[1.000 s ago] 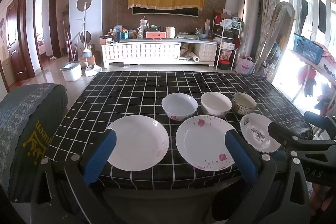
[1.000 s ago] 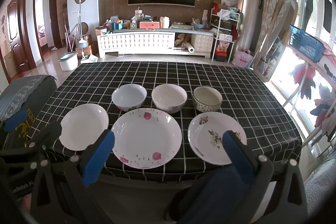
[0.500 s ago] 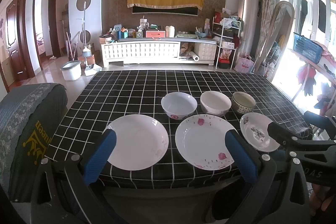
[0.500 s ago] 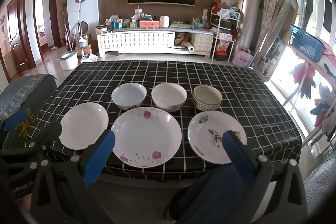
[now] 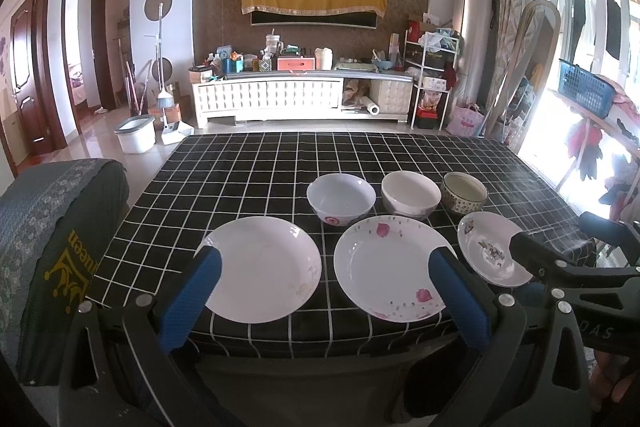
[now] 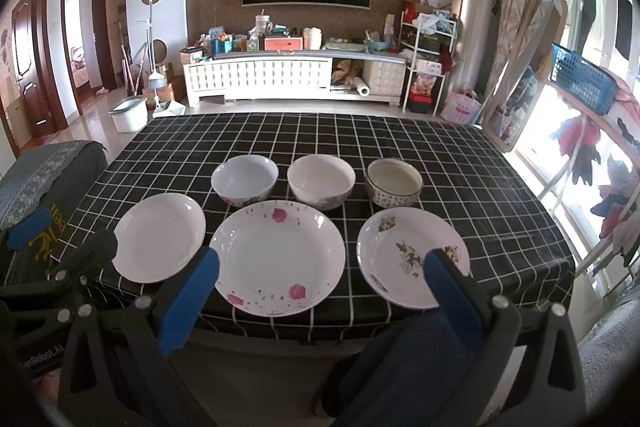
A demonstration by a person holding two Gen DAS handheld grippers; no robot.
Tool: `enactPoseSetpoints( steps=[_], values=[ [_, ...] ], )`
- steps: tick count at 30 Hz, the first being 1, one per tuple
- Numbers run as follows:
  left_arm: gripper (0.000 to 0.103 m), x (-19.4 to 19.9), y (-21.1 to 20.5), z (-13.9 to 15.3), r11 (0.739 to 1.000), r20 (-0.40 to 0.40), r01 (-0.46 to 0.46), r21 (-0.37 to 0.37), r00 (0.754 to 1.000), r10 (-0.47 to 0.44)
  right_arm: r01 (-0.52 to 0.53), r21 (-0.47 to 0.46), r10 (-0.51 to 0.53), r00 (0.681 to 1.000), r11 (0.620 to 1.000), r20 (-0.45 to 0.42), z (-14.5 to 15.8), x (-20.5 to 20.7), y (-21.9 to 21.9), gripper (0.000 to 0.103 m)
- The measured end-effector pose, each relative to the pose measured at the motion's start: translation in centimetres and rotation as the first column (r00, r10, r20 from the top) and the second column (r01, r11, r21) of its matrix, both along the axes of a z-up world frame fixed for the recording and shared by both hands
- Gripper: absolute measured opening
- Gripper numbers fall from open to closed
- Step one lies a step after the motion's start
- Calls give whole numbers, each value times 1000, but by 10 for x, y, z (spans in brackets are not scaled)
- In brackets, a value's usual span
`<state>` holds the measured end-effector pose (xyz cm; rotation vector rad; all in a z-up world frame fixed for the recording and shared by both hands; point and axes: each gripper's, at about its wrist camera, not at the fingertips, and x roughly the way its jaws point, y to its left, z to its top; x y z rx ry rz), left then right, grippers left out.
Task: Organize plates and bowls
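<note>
A: Two grippers, lowest in frame. Left gripper (image 5: 324,291): blue pads spread wide, nothing between them, held short of the table's near edge. Right gripper (image 6: 320,291): likewise wide and empty.

B: Next row out?

A: Three plates along the near edge of the checked tablecloth (image 6: 460,155). Plain white plate (image 6: 160,237) at lower left of the right wrist frame; pink-flowered plate (image 6: 277,257) at lower centre, the largest; plate with a brown motif (image 6: 412,257) at lower right. The three lie close, rims near one another, not overlapping.

B: Behind those?

A: Three bowls, mid-frame. White bowl with a red mark (image 6: 245,179) at left, cream bowl (image 6: 321,185) at centre, patterned bowl (image 6: 393,187) at right, each just behind a plate. All six items upright, none stacked. Task judged not yet begun.

B: Farther still?

A: Bare cloth, then a white cabinet (image 6: 260,79) in the upper centre. No part of the task.

B: Hazards?

A: Item one: plates lie flat on the cloth, so a finger must get under a rim; a shallow approach would likely push the plate into its neighbour or the bowl behind. Item two: the plates sit near the table's edge, and a backward drag could tip one off. Item three: glazed ware gripped at the rim may slip. Item four: catching the cloth would shift everything.
</note>
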<state>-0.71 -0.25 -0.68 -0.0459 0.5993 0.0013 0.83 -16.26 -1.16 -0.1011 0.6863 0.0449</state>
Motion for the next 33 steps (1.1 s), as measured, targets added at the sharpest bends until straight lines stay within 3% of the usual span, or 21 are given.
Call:
enactPoseSetpoints(
  steps=[14, 26, 33],
  values=[
    [102, 11, 9, 3, 1000, -18, 11, 2, 1000, -11, -25, -15, 25, 1000, 1000, -8, 4, 13, 8, 103],
    [102, 45, 62, 15, 999, -43, -35, -10, 998, 35, -181, -41, 181, 983, 983, -11, 8, 58, 54, 103],
    [102, 70, 114, -10, 990, -163, -131, -54, 979, 121, -260, -9, 259, 963, 965, -73, -11, 95, 82, 103]
  ],
)
